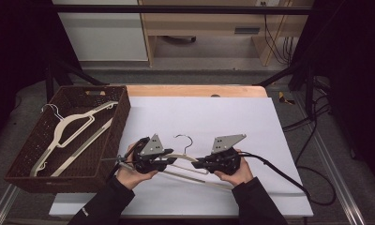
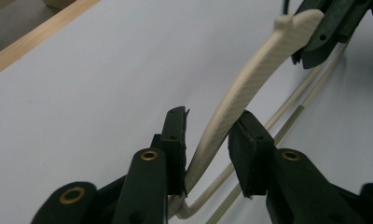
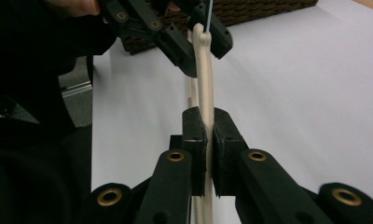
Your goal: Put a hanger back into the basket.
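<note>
Cream hanger (image 1: 190, 161) on white sheet (image 1: 232, 117) near front edge, between both hands. Right gripper (image 3: 206, 140) pinches one shoulder arm flat between pads. Left gripper (image 2: 208, 140) straddles other arm, jaws apart, one pad touching, gap on other side. Judged light, stiff plastic, ribbed, not slippery; thin lower bar flexes, so grip shoulders. Basket (image 1: 122, 110) at left holds more hangers.

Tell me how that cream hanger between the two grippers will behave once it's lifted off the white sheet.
The cream hanger is probably stiff: its arm keeps its curve in the left gripper view. It looks light, being slim plastic with a thin wire hook. The arm's textured face should resist slipping in the right gripper, whose fingers pinch it; the left gripper has the arm between its fingers, with a gap on one side.
</note>
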